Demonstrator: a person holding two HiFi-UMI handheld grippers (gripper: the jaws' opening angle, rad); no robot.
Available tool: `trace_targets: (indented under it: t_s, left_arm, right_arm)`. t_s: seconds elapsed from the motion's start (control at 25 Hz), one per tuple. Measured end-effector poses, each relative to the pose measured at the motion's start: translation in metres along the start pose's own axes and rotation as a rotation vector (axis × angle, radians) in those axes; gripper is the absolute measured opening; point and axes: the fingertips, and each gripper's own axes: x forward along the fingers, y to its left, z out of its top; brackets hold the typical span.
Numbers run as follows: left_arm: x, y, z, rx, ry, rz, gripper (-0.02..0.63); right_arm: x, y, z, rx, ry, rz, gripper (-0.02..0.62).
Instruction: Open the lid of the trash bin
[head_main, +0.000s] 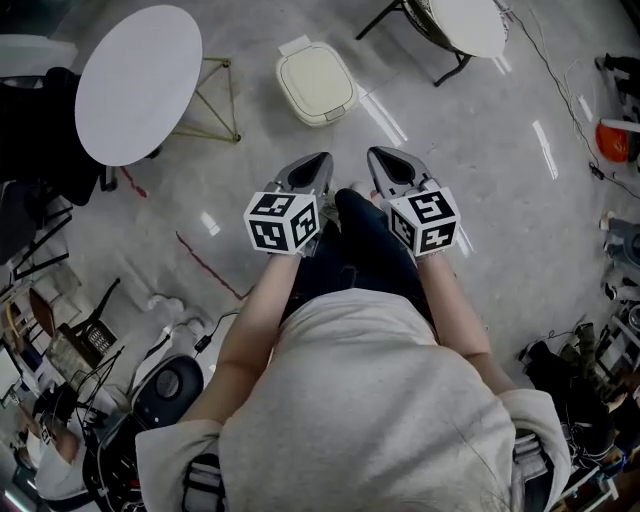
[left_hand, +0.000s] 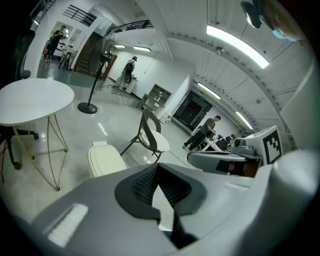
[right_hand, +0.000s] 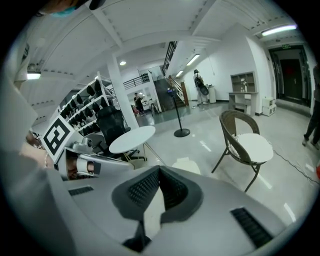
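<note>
left gripper (head_main: 321, 159) and right gripper (head_main: 376, 154) hover side by side, jaws pressed together, nothing between them. the trash bin (head_main: 316, 86) sits on the floor (head_main: 480, 150) ahead, lid (head_main: 310, 75) down, well apart from both.

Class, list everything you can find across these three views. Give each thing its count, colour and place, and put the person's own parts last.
trash bin: one, cream, lid down, on the floor ahead of both grippers
round table: one, white top on thin yellowish legs, left of the bin
chair: one, dark frame with a white seat, right of the bin
floor: grey and glossy, with red marks at the left
orange object: one, at the right edge, too small to name
bystanders: several, far off in the hall
left gripper: one, grey with a black-and-white marker cube, jaws together, empty
right gripper: one, the same colours, jaws together, empty
shirt: one, light grey, on the person
</note>
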Motion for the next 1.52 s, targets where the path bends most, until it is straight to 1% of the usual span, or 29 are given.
trace_targets:
  t_s: [0.2, 0.32, 0.56, 0.76, 0.92, 1.12, 1.28, 1.36, 1.44, 1.52]
  left_arm:
    - [0.008, 0.002, -0.012, -0.021, 0.048, 0.0, 0.009]
    - [0.021, 0.003, -0.021, -0.034, 0.071, -0.013, 0.009]
    - [0.046, 0.011, -0.039, -0.027, 0.125, 0.0, 0.009]
    - [0.067, 0.022, -0.049, -0.039, 0.142, 0.003, 0.009]
    - [0.086, 0.035, -0.051, -0.063, 0.145, 0.004, 0.009]
    - [0.097, 0.056, -0.065, -0.028, 0.142, 0.033, 0.009]
    - [0.119, 0.066, -0.077, -0.023, 0.147, 0.054, 0.009]
    - [0.128, 0.076, -0.088, -0.036, 0.149, 0.069, 0.009]
    - [0.13, 0.085, -0.105, -0.048, 0.148, 0.084, 0.009]
    - [0.131, 0.089, -0.121, -0.043, 0.154, 0.096, 0.009]
  right_arm:
    - [0.012, -0.004, -0.006, -0.012, 0.042, 0.022, 0.008]
    - [0.022, -0.013, -0.013, -0.019, 0.074, 0.036, 0.006]
    - [0.037, -0.034, -0.037, -0.004, 0.141, 0.062, 0.006]
    - [0.051, -0.051, -0.056, 0.001, 0.177, 0.073, 0.006]
    - [0.068, -0.065, -0.064, 0.04, 0.175, 0.072, 0.008]
    - [0.092, -0.063, -0.083, 0.043, 0.166, 0.094, 0.008]
    - [0.107, -0.08, -0.096, 0.072, 0.161, 0.1, 0.008]
    - [0.117, -0.086, -0.11, 0.079, 0.16, 0.105, 0.006]
    - [0.122, -0.081, -0.131, 0.086, 0.161, 0.11, 0.006]
    - [0.124, -0.077, -0.152, 0.096, 0.172, 0.114, 0.006]
